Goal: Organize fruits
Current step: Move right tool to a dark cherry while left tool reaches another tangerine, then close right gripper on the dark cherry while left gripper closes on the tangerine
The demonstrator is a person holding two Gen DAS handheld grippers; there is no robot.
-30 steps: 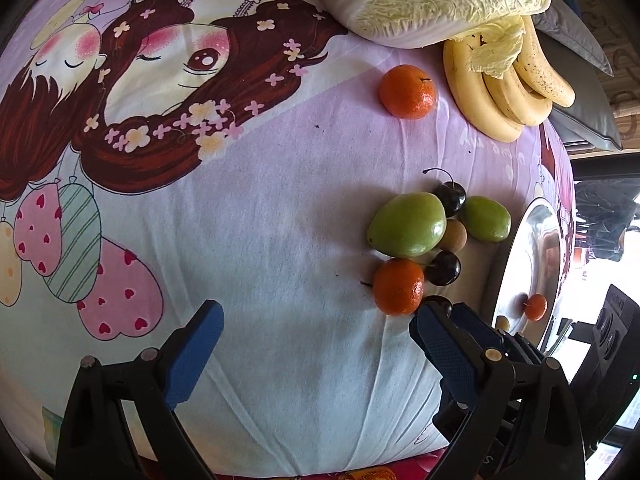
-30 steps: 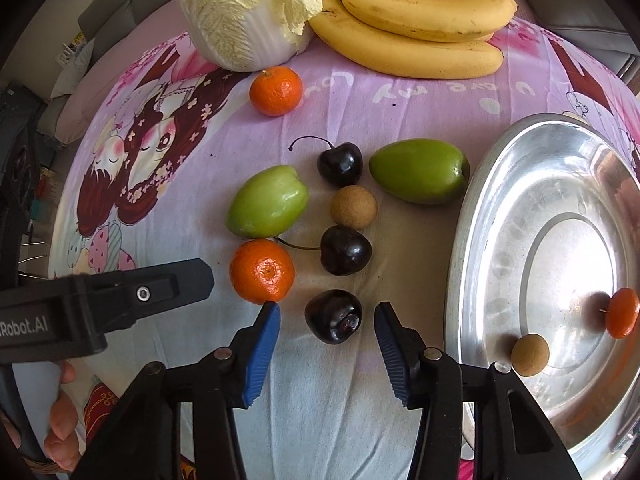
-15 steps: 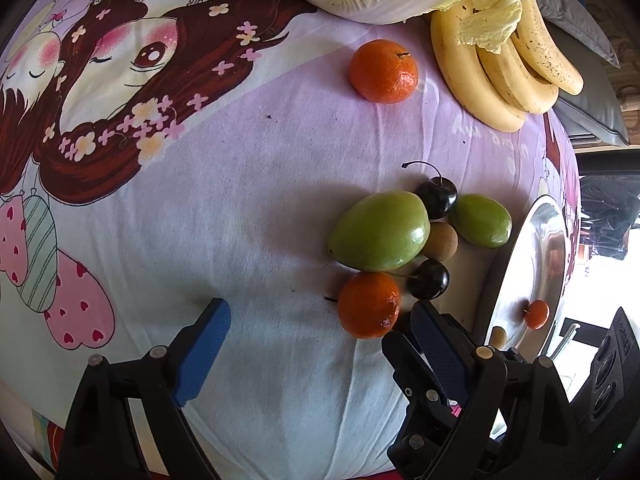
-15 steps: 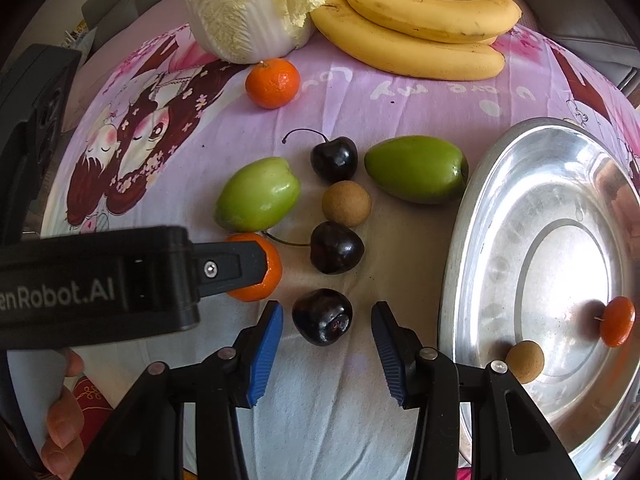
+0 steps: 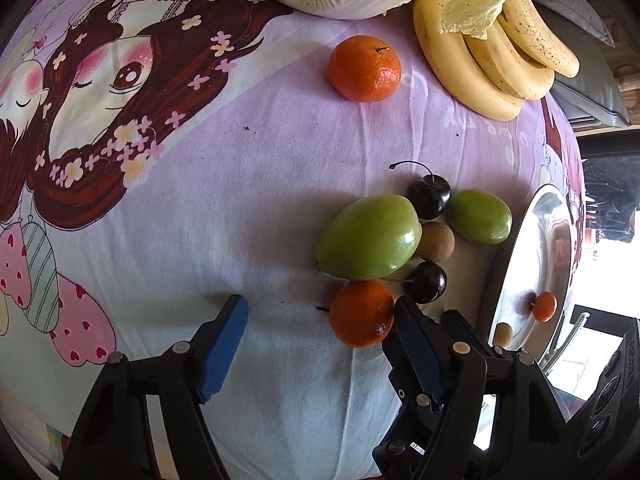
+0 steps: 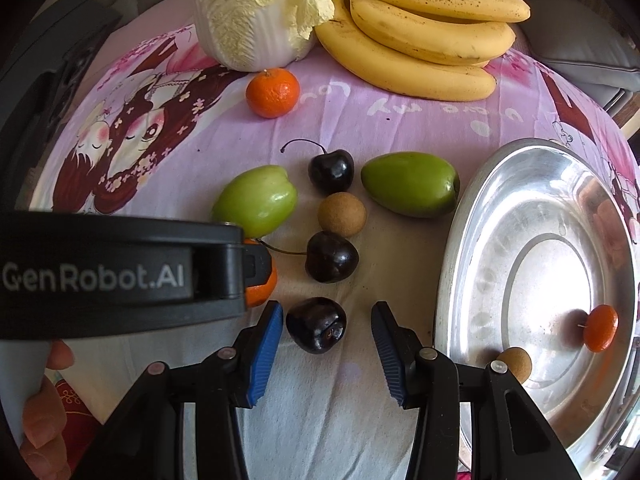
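The left gripper (image 5: 320, 332) had slid across toward the fruit cluster, jaws just been closing, and now the near tangerine (image 5: 362, 314) sat between them against the right pad, left pad well clear. The right gripper (image 6: 326, 344) hadn't budged, part open around a dark cherry (image 6: 316, 325), not pinching it. Farther back lay the steel plate (image 6: 472, 240), then the bananas (image 6: 420, 28).

Left tongs (image 6: 248, 268) crowd the cherry's (image 6: 316, 325) left; right side clear.
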